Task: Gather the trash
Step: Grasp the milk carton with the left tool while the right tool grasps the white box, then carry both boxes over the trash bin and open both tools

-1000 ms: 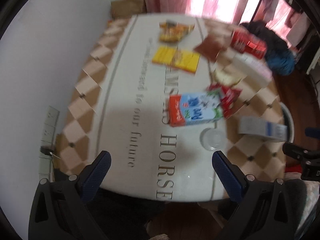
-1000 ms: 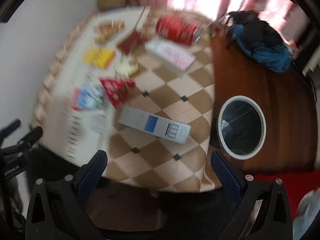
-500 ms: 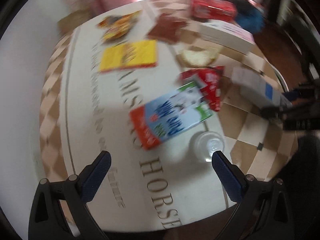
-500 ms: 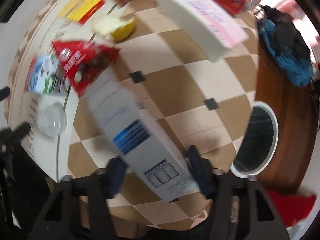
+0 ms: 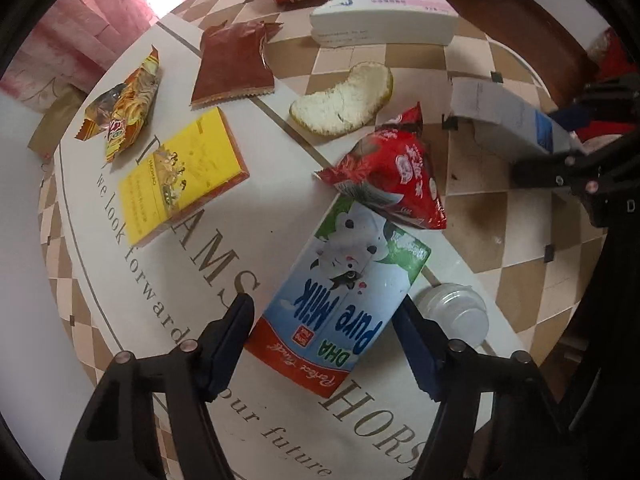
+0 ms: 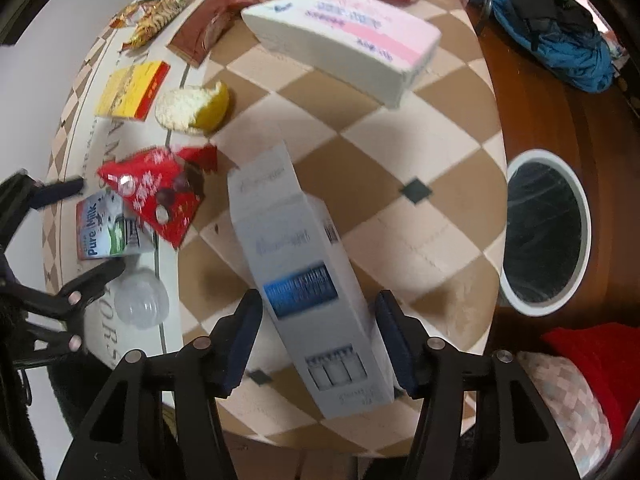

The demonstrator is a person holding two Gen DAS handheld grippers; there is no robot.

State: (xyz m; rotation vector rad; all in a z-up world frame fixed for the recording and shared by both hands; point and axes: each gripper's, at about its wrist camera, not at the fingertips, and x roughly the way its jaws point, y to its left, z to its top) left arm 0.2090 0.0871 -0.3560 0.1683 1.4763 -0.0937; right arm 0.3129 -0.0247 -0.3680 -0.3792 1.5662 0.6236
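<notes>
The left gripper (image 5: 324, 332) points down at the worktop (image 5: 480, 208), its jaws closing around the milk carton (image 5: 344, 300), which lies flat between them; whether the pads press it yet I cannot tell. Just outside its right jaw sits a clear plastic lid (image 5: 454, 312), and beyond the jaws a red snack wrapper (image 5: 392, 168) overlaps the carton's far end. The right gripper (image 6: 316, 332) has its jaws opening, with the grey-and-blue box (image 6: 304, 276) between them (blurred, contact unclear). Off to their right stands a white-rimmed bin (image 6: 544, 232).
</notes>
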